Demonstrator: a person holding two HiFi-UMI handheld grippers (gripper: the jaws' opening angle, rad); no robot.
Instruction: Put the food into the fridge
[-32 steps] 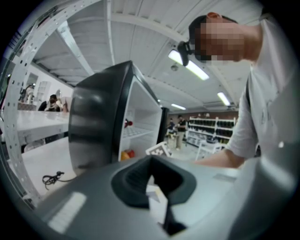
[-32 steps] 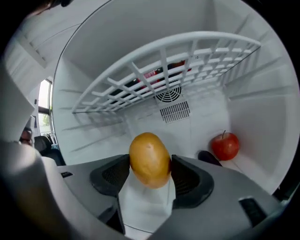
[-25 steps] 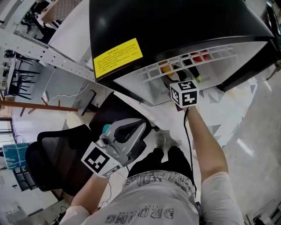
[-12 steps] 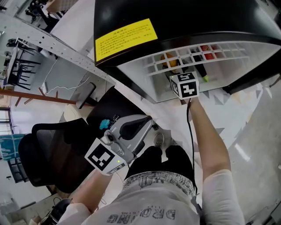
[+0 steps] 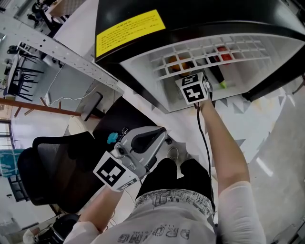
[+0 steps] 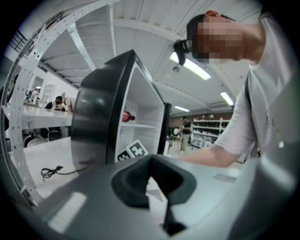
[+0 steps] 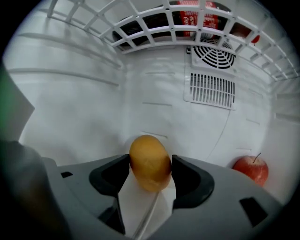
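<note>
Okay, my right gripper (image 7: 150, 174) is inside the fridge (image 7: 70, 103), its black pads clamped on a smooth, oval orange-yellow fruit (image 7: 149, 157) beneath the white lattice shelf (image 7: 154, 28). At four o'clock of the fruit, a glossy red apple (image 7: 251, 169) sits near the matte white back wall. At one o'clock is a round slatted fan grille (image 7: 213, 55). My left gripper (image 5: 152, 139), jaws together on nothing, hangs outside the fridge, at seven o'clock in the head view.

In the head view, the jaws of the right gripper (image 5: 191, 86) are hidden behind its marker cube inside the fridge (image 5: 214, 14). Print on the yellow label (image 5: 129, 26) is too small to read. In the right gripper view, the gripper's body covers the base of the red apple (image 7: 251, 168).
</note>
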